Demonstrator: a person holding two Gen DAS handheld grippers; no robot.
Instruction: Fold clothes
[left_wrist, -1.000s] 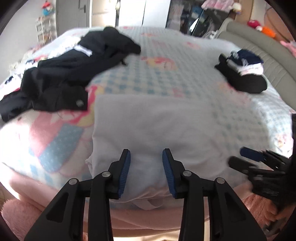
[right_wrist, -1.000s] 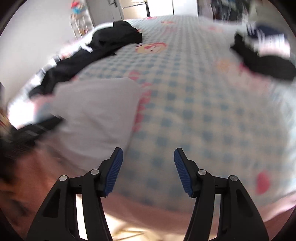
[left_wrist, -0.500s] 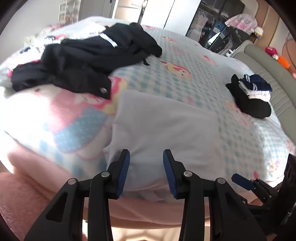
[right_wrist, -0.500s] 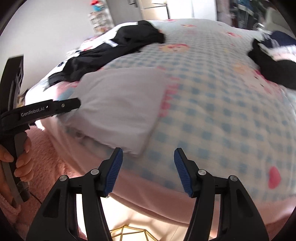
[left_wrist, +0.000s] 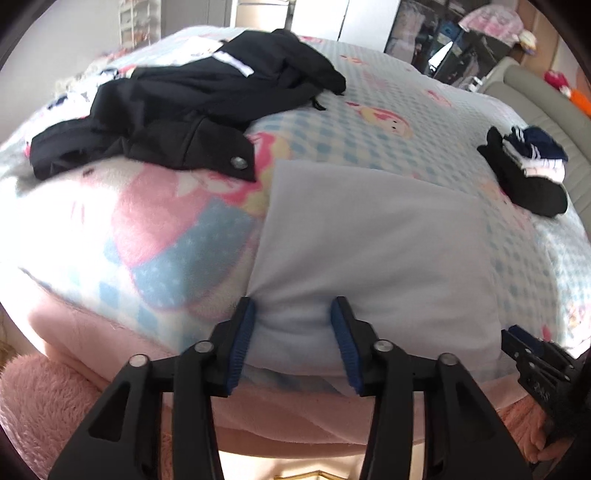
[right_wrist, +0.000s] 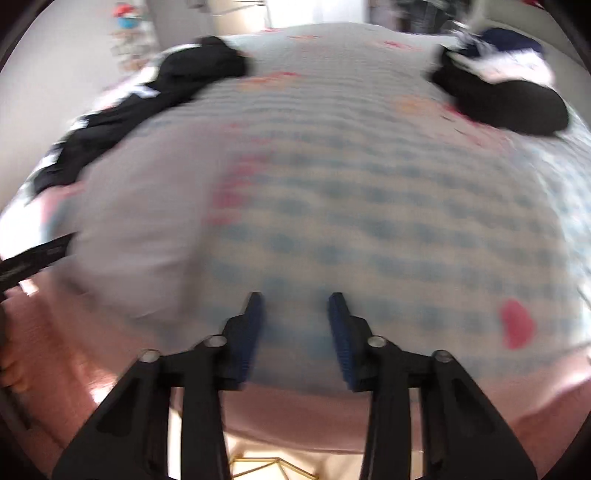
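The left hand-held gripper (left_wrist: 293, 332), jaws just widened, straddles the folded pale lavender cloth's (left_wrist: 373, 251) near edge at lower centre without pinching. The right hand-held gripper (right_wrist: 295, 332), jaws just narrowing yet still apart, hangs over the blurred checked bedspread (right_wrist: 388, 206).

Bright daylight; right view seemingly motion-blurred

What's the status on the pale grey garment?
Left gripper opening, astride near edge of folded pale grey garment. Right gripper closing over checked blanket, nothing between. Black clothes heap lies beyond, clear.
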